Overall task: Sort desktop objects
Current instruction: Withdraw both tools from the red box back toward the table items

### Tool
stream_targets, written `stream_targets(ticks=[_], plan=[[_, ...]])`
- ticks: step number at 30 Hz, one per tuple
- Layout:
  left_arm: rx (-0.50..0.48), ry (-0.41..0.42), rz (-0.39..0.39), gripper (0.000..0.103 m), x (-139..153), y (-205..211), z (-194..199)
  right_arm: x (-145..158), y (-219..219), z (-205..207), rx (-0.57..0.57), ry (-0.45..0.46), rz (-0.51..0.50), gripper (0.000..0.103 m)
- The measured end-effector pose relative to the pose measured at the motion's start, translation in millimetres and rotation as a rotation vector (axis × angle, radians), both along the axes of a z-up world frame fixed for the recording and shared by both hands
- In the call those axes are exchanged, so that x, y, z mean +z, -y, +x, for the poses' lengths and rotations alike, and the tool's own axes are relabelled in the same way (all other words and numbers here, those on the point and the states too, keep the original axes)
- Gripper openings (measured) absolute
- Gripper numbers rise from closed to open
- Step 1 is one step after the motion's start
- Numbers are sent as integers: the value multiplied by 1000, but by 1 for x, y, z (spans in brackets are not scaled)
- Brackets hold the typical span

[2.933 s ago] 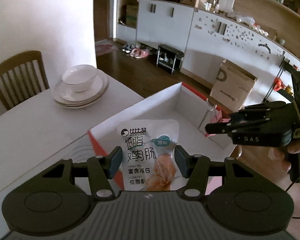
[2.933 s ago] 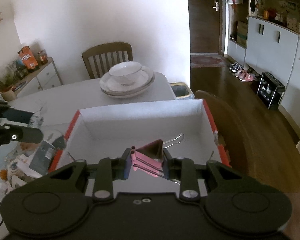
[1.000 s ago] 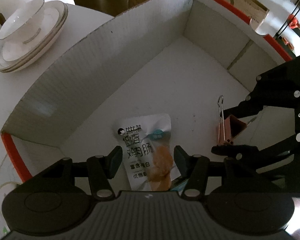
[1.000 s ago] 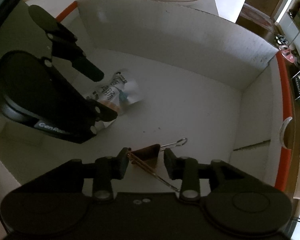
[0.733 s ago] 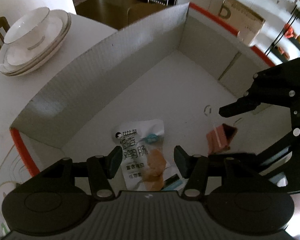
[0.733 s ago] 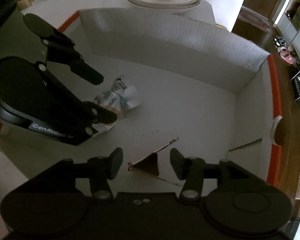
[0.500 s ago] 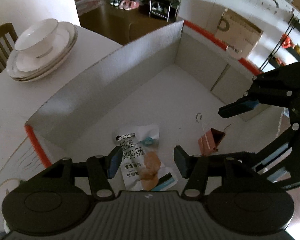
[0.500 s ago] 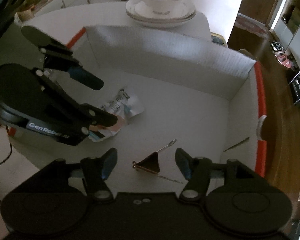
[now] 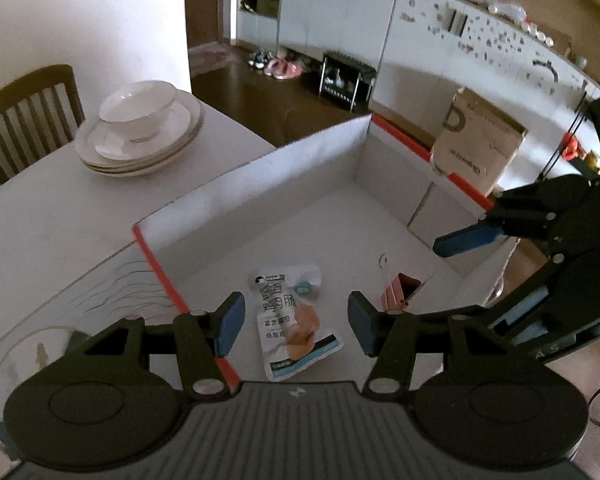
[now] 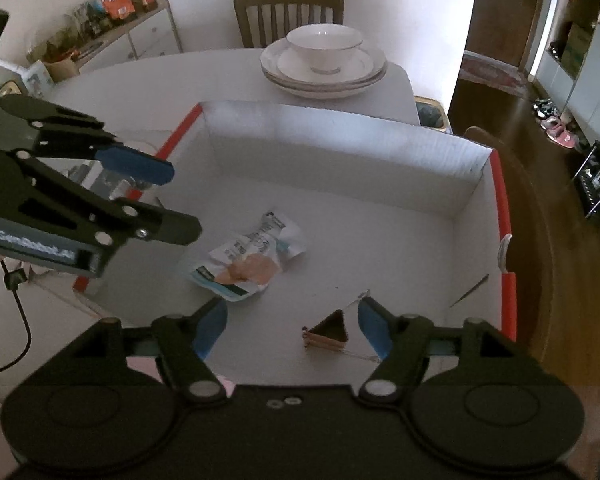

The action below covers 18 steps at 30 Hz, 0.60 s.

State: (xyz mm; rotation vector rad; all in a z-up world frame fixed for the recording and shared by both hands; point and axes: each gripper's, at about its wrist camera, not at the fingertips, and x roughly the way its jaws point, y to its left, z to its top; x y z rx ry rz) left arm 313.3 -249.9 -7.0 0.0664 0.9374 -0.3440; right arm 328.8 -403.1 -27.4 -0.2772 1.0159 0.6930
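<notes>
A white cardboard box with red rims (image 9: 260, 168) (image 10: 340, 136) stands on the table. On its floor lie a snack pouch with Chinese print (image 9: 290, 316) (image 10: 248, 262) and a pink binder clip (image 9: 400, 290) (image 10: 328, 330). My left gripper (image 9: 296, 322) is open and empty, held above the box's near left rim. My right gripper (image 10: 290, 326) is open and empty, held above the box's near edge over the clip. Each gripper shows in the other's view: the right one in the left wrist view (image 9: 512, 264), the left one in the right wrist view (image 10: 152, 196).
A bowl on stacked plates (image 9: 140, 132) (image 10: 324, 60) sits on the white table (image 9: 60, 216) beyond the box. A wooden chair (image 10: 288, 12) stands behind the table. A sideboard with snacks (image 10: 112, 28) is at the far left. A brown paper bag (image 9: 480, 148) stands on the floor.
Both grippers have let go of their loads inside the box, opened, and risen up and back. The pouch and the clip now lie on the box floor.
</notes>
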Motion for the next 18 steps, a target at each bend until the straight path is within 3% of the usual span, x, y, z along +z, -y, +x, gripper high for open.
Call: stream_targets(ticks=[4,12,18], plan=[[-3,42,-7,56,9,-9,-17,10,2,-15,-21,21,21,77],[-14,99,-55,72,24,-29,-53,26,-4,-45,-83,66,65,90],[-5,113,-76,73,27,-52,-72,32,-15,-62,-141,88,100,96]])
